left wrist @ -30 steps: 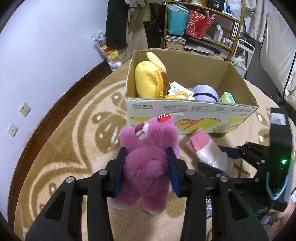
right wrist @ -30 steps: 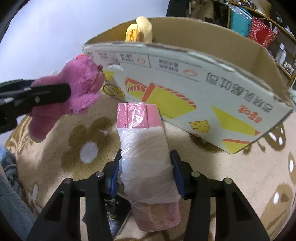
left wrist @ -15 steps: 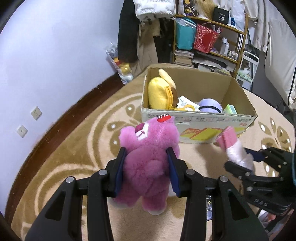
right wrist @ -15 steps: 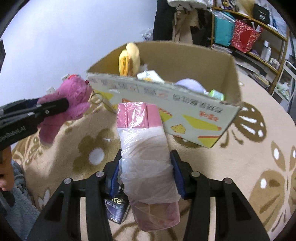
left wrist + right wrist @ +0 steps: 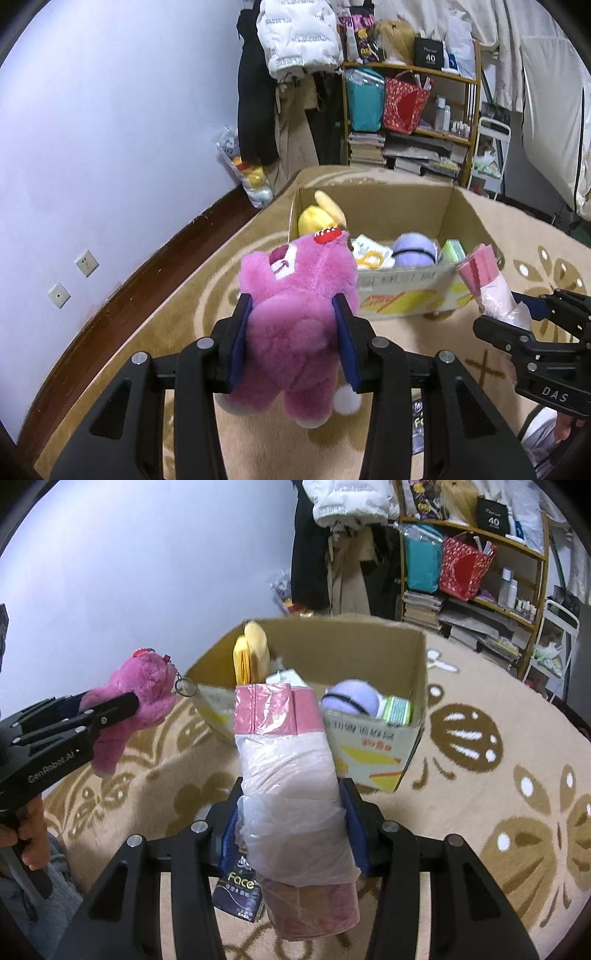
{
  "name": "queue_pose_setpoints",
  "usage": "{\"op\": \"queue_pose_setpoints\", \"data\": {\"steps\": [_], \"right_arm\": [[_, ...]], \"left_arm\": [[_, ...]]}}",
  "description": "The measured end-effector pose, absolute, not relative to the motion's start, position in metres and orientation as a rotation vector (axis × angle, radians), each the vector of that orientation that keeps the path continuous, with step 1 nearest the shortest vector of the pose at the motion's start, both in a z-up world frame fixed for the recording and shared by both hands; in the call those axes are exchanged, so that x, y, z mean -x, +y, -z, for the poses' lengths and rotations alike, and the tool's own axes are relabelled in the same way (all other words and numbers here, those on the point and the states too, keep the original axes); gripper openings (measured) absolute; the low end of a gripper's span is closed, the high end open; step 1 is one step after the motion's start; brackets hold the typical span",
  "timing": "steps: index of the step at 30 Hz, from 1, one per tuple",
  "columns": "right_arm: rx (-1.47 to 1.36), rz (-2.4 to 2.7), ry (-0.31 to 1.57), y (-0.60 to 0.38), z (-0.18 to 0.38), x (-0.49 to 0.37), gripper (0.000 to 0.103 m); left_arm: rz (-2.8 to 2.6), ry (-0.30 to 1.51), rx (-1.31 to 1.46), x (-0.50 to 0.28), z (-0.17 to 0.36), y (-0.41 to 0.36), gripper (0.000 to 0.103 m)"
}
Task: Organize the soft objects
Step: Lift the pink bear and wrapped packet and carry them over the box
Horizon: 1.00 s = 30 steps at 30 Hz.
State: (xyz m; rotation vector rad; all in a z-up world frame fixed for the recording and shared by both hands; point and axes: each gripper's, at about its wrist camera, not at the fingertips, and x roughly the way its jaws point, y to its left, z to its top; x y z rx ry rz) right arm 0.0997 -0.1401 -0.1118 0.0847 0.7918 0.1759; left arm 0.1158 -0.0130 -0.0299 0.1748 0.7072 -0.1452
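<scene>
My left gripper (image 5: 293, 339) is shut on a pink plush bear (image 5: 295, 314) and holds it in the air, in front of an open cardboard box (image 5: 406, 291). My right gripper (image 5: 291, 827) is shut on a pink pack wrapped in clear plastic (image 5: 288, 775), also held up in front of the box (image 5: 369, 753). The box holds a yellow plush (image 5: 317, 218), a purple plush ball (image 5: 413, 249), a green pack (image 5: 452, 251) and some papers. The bear (image 5: 136, 694) and the left gripper (image 5: 92, 716) show at the left of the right wrist view.
The box stands on a beige patterned rug (image 5: 498, 775). A dark packet (image 5: 240, 890) lies on the rug below my right gripper. A cluttered shelf (image 5: 410, 110) and hanging clothes stand behind the box. A white wall with a dark baseboard (image 5: 110, 302) runs along the left.
Both grippers have risen and pulled back from the box with their loads still held. The box now looks smaller and its inside shows from above.
</scene>
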Motion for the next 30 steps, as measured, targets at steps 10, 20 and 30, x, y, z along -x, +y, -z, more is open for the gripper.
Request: {"op": "queue_pose_setpoints", "data": {"steps": [10,20,30], "right_arm": [[-0.131,-0.141,0.671,-0.151,0.085,-0.107,0.051],[-0.152,-0.127,0.593,-0.154,0.075,-0.124,0.051],[-0.136,-0.138,0.541,-0.154,0.068,-0.150,0.051]], "left_arm": [[0.139,0.548,-0.186,-0.121,0.003,-0.021,0.040],[0.150,0.484,-0.201,-0.143,-0.003,-0.033,0.040],[0.180,0.483,-0.210,-0.161,0.002,-0.044,0.041]]}}
